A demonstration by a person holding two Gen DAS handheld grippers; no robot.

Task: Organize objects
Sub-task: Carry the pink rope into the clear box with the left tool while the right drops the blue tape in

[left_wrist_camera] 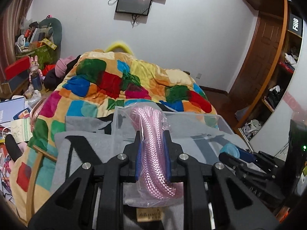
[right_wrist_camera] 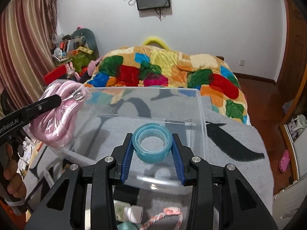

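Note:
My left gripper [left_wrist_camera: 153,149] is shut on a bagged coil of pink braided rope [left_wrist_camera: 153,153]. It holds the rope at the near left edge of a clear plastic bin [left_wrist_camera: 220,122]. The rope also shows at the left of the right wrist view [right_wrist_camera: 59,115]. My right gripper [right_wrist_camera: 152,144] is shut on a blue roll of tape [right_wrist_camera: 152,143] and holds it over the bin's [right_wrist_camera: 201,115] open top. The roll and right gripper show at the right of the left wrist view [left_wrist_camera: 229,150]. The bin sits on a grey blanket [right_wrist_camera: 239,132].
A small white bottle [right_wrist_camera: 128,213] and a pink-and-white braided strap [right_wrist_camera: 163,217] lie on the blanket in front of the bin. A colourful patchwork quilt [right_wrist_camera: 172,71] covers the bed behind. Clutter [left_wrist_camera: 17,115] fills the floor at the left. A wardrobe [left_wrist_camera: 268,67] stands at the right.

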